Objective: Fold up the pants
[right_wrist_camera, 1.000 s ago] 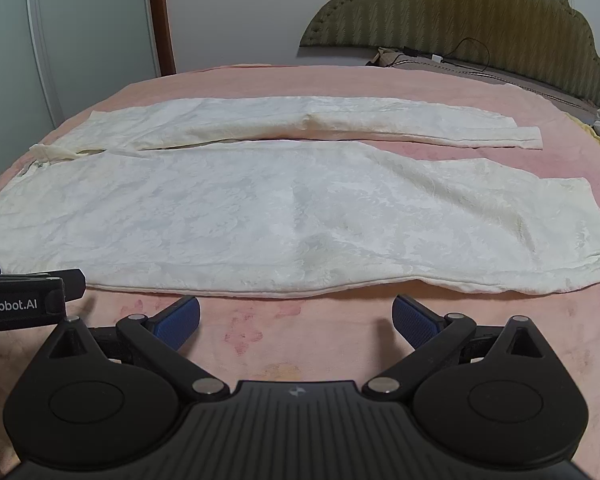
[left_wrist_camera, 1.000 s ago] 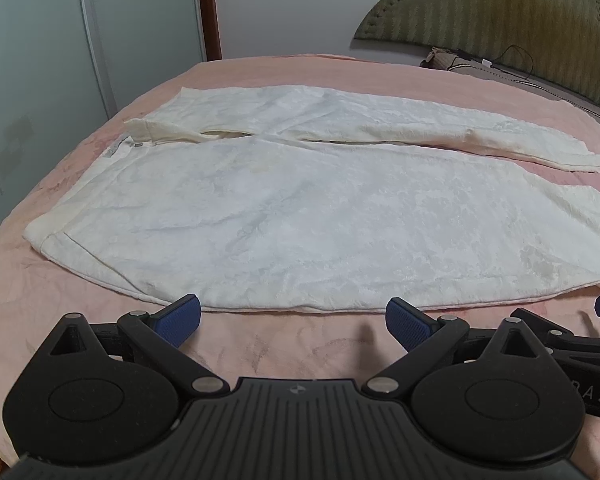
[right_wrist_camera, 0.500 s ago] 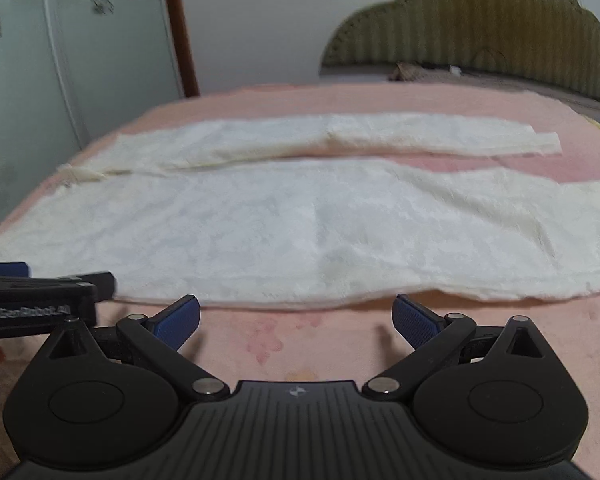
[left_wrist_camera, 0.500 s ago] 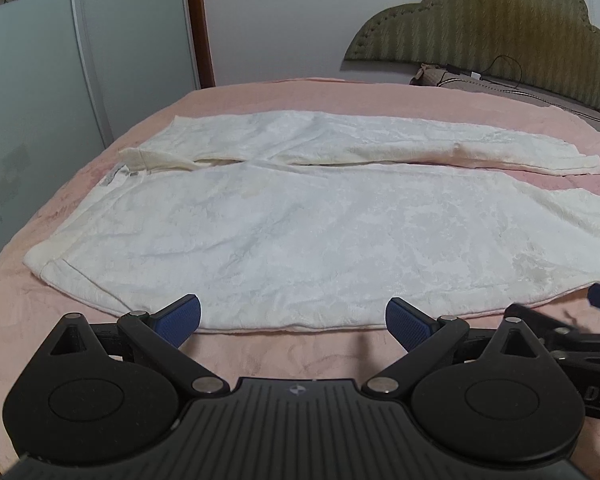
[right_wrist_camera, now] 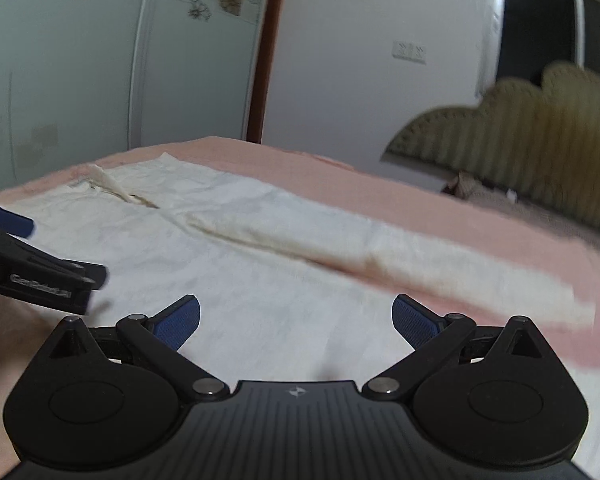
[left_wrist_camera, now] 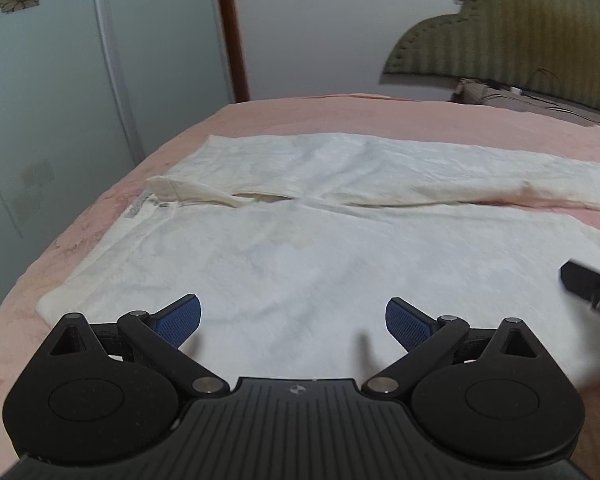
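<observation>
Leftmost, beyond the pink bedspread [left_wrist_camera: 284, 114], stood pale sliding doors [left_wrist_camera: 52, 92] with flower decals, and the white pants [left_wrist_camera: 300, 248] lay spread flat on the bed, waistband toward that side and both legs running off to the right. Over the near edge of the cloth the left gripper [left_wrist_camera: 293, 316] hovered with its blue-padded fingers [left_wrist_camera: 180, 318] spread wide and nothing between them, and just beside it the right gripper [right_wrist_camera: 296, 316] was likewise splayed apart and empty above the nearer leg. Farther right, the far leg [right_wrist_camera: 440, 264] stretched toward the olive padded headboard [right_wrist_camera: 520, 120] against the white wall.
</observation>
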Demonstrator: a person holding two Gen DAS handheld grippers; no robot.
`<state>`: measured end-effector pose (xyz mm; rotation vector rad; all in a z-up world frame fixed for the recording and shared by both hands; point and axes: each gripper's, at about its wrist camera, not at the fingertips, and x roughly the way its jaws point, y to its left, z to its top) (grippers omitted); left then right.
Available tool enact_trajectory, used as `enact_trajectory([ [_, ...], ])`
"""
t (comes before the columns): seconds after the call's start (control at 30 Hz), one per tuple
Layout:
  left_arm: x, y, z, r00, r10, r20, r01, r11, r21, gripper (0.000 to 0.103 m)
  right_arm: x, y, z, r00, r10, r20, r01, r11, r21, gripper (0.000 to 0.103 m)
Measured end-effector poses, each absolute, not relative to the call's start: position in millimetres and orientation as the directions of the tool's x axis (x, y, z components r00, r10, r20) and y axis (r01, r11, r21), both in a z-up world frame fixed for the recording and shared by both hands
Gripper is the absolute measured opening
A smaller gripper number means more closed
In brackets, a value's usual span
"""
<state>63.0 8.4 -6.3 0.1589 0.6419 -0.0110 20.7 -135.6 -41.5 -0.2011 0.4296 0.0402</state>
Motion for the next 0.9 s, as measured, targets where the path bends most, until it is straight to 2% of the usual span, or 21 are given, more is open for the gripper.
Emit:
enact_trajectory([
  [0.13, 92.6, 19.0, -15.6, 0.789, 0.093, -0.608, -0.002, 0.989, 0.148, 0.101, 88.0, -142.1, -39.1, 0.876, 0.035, -0.481, -0.167, 0.958, -0.234, 0.103],
  [0.3, 107.0, 25.7, -29.2, 0.795, 0.13, -0.592, -0.028, 0.984, 0.178, 0.101, 177.9, -154.7, -34.5, 0.817, 0.153, -0.556, -0.245, 0.965, -0.094, 0.103],
  [0.4, 108.5, 26.6, -37.2, 0.799, 0.143, -0.584, -0.023, 0.978, 0.208, 0.101, 227.0, -152.2, -33.5, 0.798, 0.242, -0.551, -0.306, 0.952, -0.026, 0.103],
  [0.47, 108.2, 27.5, -41.4, 0.805, 0.138, -0.577, -0.017, 0.978, 0.21, 0.102, 260.9, -146.1, -34.4, 0.792, 0.287, -0.539, -0.341, 0.94, 0.0, 0.103],
  [0.7, 106.8, 28.6, -48.8, 0.812, 0.115, -0.573, -0.009, 0.983, 0.184, 0.103, 363.9, -111.2, -52.1, 0.737, 0.32, -0.596, -0.406, 0.914, -0.011, 0.103],
  [0.83, 112.0, 35.0, -50.0, 0.802, 0.079, -0.592, -0.004, 0.992, 0.128, 0.103, 407.2, -102.6, -62.9, 0.683, 0.39, -0.618, -0.445, 0.893, 0.072, 0.103],
  [0.9, 112.2, 35.8, -49.9, 0.802, 0.073, -0.593, -0.002, 0.993, 0.12, 0.103, 424.9, -102.9, -71.3, 0.616, 0.441, -0.653, -0.456, 0.875, 0.161, 0.103],
])
